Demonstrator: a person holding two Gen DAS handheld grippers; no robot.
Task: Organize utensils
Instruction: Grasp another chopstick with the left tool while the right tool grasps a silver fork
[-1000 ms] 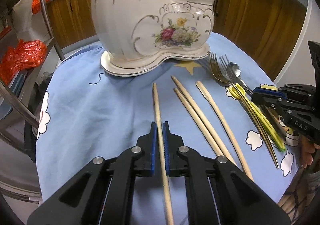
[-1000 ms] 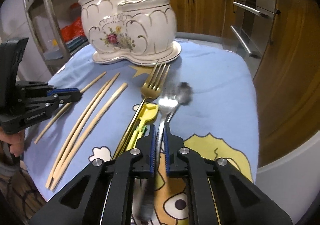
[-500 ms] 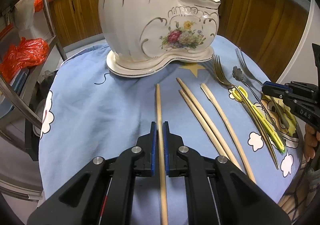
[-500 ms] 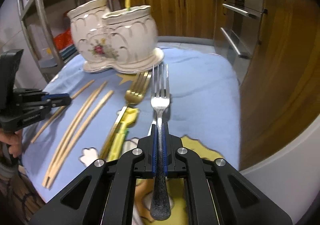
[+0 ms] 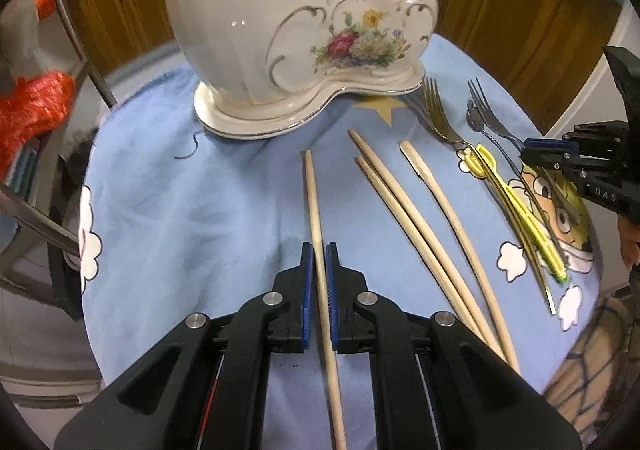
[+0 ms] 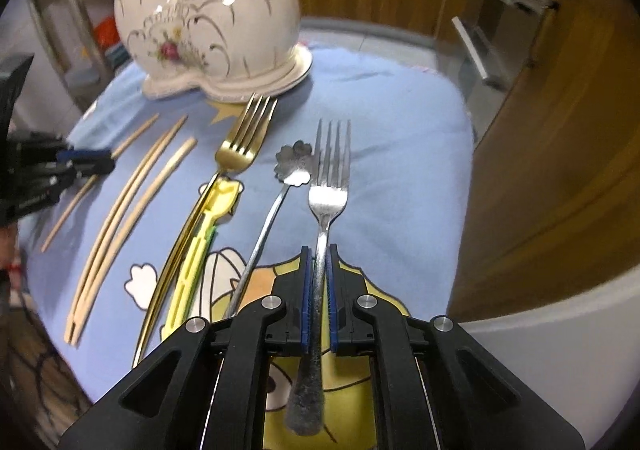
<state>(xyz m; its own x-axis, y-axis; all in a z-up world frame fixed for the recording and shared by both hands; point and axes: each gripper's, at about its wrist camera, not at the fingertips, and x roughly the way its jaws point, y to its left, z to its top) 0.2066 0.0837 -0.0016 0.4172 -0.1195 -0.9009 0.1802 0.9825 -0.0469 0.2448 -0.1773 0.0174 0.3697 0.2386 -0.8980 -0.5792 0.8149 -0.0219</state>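
Note:
My left gripper is shut on a single wooden chopstick that points toward the white floral ceramic holder. My right gripper is shut on a silver fork, held above the blue cloth. On the cloth lie three more wooden chopsticks, a gold fork, a flower-headed silver spoon and yellow plastic tongs. The holder stands at the back of the table, with something yellow sticking out of it.
The small table carries a blue cartoon cloth. A metal rack with red bags stands on the left. Wooden cabinets and drawer handles are close on the right.
Both grippers moved closer to the holder. My right gripper lifted the silver fork off the cloth and now carries it lower and level. The left still grips its chopstick.

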